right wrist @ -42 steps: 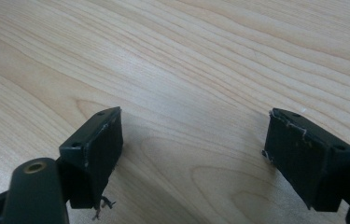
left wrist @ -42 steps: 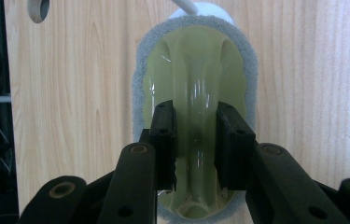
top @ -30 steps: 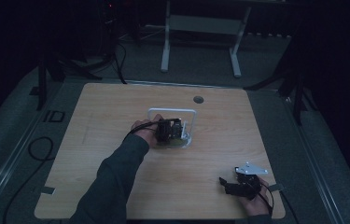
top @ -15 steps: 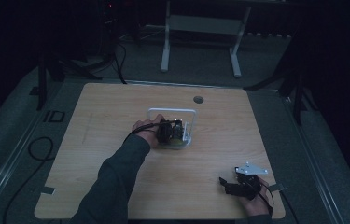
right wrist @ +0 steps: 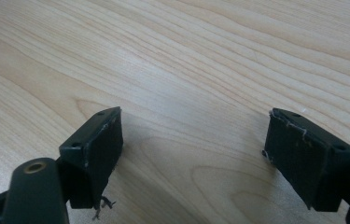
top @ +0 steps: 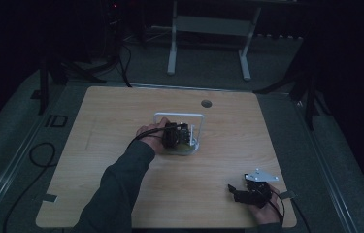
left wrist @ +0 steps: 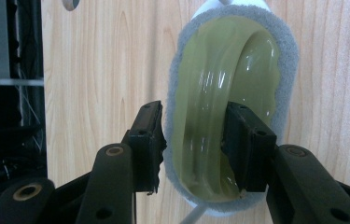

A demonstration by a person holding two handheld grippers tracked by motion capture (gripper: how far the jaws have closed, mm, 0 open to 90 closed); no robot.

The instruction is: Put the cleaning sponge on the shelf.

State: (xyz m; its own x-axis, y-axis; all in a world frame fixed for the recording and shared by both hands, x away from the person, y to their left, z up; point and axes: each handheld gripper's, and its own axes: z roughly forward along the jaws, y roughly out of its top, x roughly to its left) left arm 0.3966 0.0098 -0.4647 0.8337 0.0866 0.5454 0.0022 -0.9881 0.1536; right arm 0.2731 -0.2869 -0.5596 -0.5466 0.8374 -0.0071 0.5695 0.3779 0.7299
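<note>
Jaws astride olive strip (left wrist: 219,116), grey pad (left wrist: 284,70).

Pretty dark room, light wood counter (top: 121,126) in the middle. Left tool (top: 175,136) sits near the center, right up against a white wire frame (top: 178,116) standing on a small base, with the hand (top: 151,138) and dark sleeve (top: 114,189) reaching in from the bottom. Right tool (top: 247,194) is down by the near right corner, well apart, grey plate on top. A round hole (top: 206,103) sits near the far edge.
</note>
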